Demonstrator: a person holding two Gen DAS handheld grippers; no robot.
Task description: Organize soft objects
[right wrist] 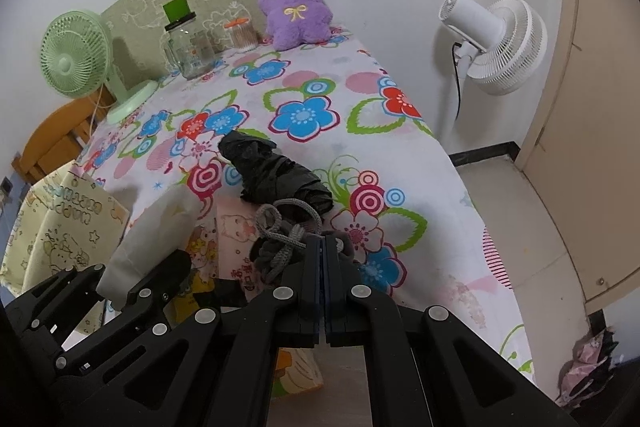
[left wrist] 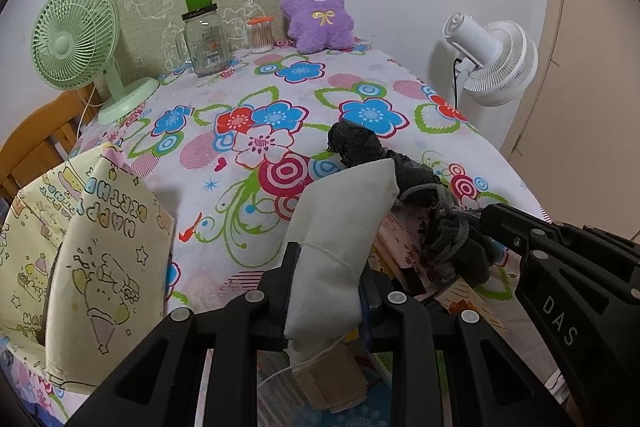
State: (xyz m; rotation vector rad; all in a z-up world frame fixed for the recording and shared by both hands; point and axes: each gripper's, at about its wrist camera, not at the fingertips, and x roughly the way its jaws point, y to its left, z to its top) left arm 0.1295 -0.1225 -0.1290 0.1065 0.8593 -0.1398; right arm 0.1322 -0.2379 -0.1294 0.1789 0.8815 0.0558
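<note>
Home room: floral tablecloth [left wrist: 280, 99], plush [left wrist: 318, 13], fans [left wrist: 74, 35].

You have a white tablecloth [left wrist: 224, 227] before you, printed with blue, red and pink flowers, green leaf outlines and pink-and-white ringed circles. The plush bunny [left wrist: 318, 13] at the back is purple, with a white face patch and a yellow bow. The desk fan [left wrist: 76, 39] is mint green; the standing fan [left wrist: 496, 61] is white. The gift bag [left wrist: 92, 247] is pale yellow with line-drawn cartoon figures and blue-and-pink letters. The cloth pouch [left wrist: 340, 235] in your left gripper [left wrist: 328, 291] is plain off-white — the cord [right wrist: 280, 231] at your right gripper [right wrist: 323, 247] is grey, the crumpled bag [right wrist: 276, 171] beyond it black. Both grippers are black.
</note>
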